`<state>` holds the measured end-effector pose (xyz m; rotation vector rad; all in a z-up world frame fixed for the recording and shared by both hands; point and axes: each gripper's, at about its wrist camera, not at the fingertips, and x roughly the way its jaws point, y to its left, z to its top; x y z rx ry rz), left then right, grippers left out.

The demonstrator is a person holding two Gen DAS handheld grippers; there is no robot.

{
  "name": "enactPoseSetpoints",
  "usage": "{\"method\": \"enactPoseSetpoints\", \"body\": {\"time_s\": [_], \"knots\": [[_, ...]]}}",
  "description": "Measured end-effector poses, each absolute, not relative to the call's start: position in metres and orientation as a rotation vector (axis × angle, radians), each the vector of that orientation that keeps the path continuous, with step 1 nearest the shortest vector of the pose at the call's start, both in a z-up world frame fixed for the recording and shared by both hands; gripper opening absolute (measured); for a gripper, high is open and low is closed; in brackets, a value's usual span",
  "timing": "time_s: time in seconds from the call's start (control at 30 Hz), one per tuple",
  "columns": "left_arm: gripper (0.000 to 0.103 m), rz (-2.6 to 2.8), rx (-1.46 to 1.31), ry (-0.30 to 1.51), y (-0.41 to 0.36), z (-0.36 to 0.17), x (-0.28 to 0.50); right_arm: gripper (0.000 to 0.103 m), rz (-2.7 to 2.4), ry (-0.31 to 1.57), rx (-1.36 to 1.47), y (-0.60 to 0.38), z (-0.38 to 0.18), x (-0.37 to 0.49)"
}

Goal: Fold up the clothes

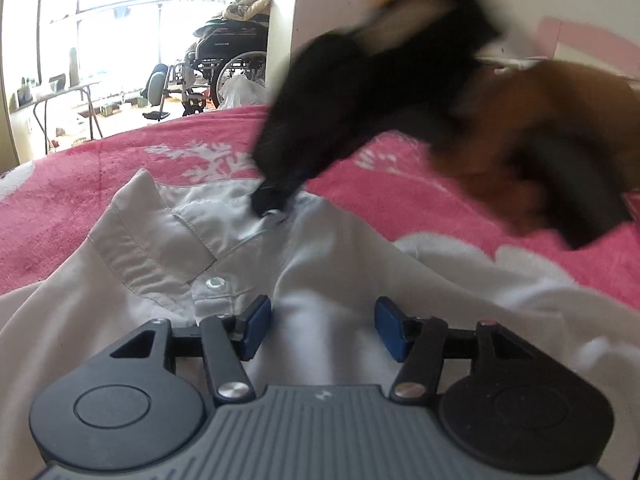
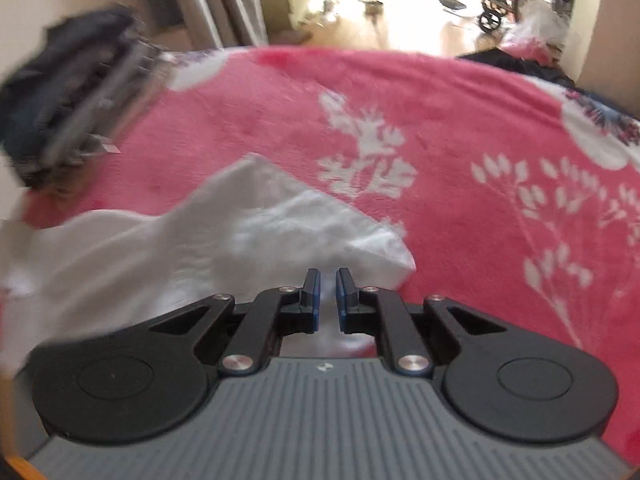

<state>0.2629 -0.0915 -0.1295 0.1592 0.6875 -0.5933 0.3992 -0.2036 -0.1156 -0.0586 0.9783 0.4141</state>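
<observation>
shirt: I see one white shirt (image 1: 304, 264) lying collar-up on the pink blanket (image 1: 120, 168), collar end away from my left camera, body running back under it.
long axis: I judge it runs from the collar (image 1: 160, 240) toward me in the left view, along the button strip; one button (image 1: 216, 281) shows just beyond the left pad.
left gripper: my left gripper (image 1: 322, 330) hangs over the chest of the shirt, jaws apart, cloth under the gap but no pad pressing on it.
right gripper: my right gripper (image 2: 326, 296) has its jaws almost together with white cloth between the pads (image 2: 314, 300); I read that as a pinch on the shirt. In the left view its tip sits on the far side of the collar, blurred.
key relation: the collar lies ahead of the left jaws and under the right tip, so the right hand (image 1: 540, 152) is the nearer one to it.
next move, my guess: the right side pulls the fabric across while the left needs to close on the front before it can help.
count: one shirt, one blanket, two grippers, one button seen; a dark pile (image 2: 68, 92) sits at the far left edge, too blurred to name.
risk: thin cloth may slip from a narrow pinch.
</observation>
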Motion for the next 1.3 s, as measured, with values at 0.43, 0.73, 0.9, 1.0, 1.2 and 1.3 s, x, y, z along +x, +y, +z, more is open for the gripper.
{"method": "enactPoseSetpoints", "body": {"time_s": [0.43,0.73,0.9,1.0,1.2,1.3], "knots": [[0.064,-0.6,0.16,0.682,-0.094,-0.133,0.261,0.01,0.441,0.845,0.189,-0.268,-0.083,0.389],[0.065,-0.594,0.172,0.672,-0.096,-0.135,0.261,0.007,0.405,0.945,0.149,-0.243,-0.135,0.411],[0.065,-0.594,0.176,0.671,-0.097,-0.136,0.261,0.005,0.333,0.899,0.155,-0.233,-0.142,0.434],[0.065,-0.595,0.174,0.67,-0.097,-0.137,0.261,0.007,0.283,0.886,0.182,-0.237,-0.137,0.443],[0.066,-0.6,0.164,0.672,-0.096,-0.136,0.264,0.01,0.321,0.882,0.283,-0.266,-0.107,0.422],[0.07,-0.615,0.145,0.678,-0.094,-0.133,0.265,0.01,0.47,0.924,0.247,-0.265,-0.094,0.404]]}}
